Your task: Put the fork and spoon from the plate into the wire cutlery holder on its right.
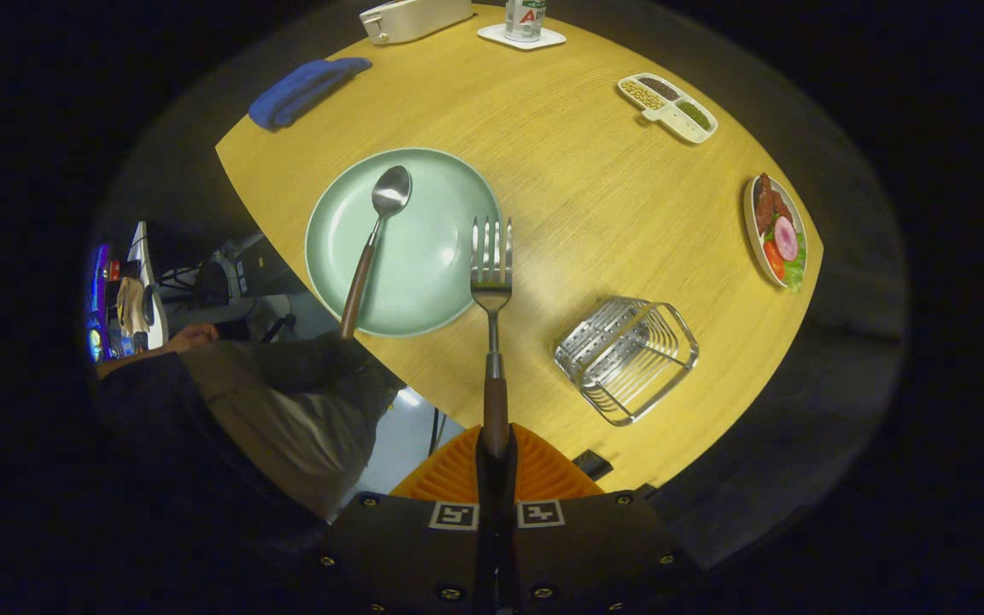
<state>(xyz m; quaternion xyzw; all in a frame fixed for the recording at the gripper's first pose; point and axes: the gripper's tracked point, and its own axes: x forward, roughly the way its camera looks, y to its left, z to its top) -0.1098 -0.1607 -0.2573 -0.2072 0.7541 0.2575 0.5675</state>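
Gripper [496, 461] pinching fork [492, 265] by its wooden handle, tines out over plate [330, 256] rim; spoon [377, 235] on plate. Wire cutlery holder [626, 357] off right, lying tilted. Risk: long fork pivoting in thin pinch, tines catching wires, tipping holder.

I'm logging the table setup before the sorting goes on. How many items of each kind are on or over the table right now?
Cutlery: 2, the fork held in the gripper, the spoon on the green plate
Plates and trays: 3
Wire cutlery holder: 1
Blue cloth: 1
Can on coaster: 1
White case: 1
Total: 9
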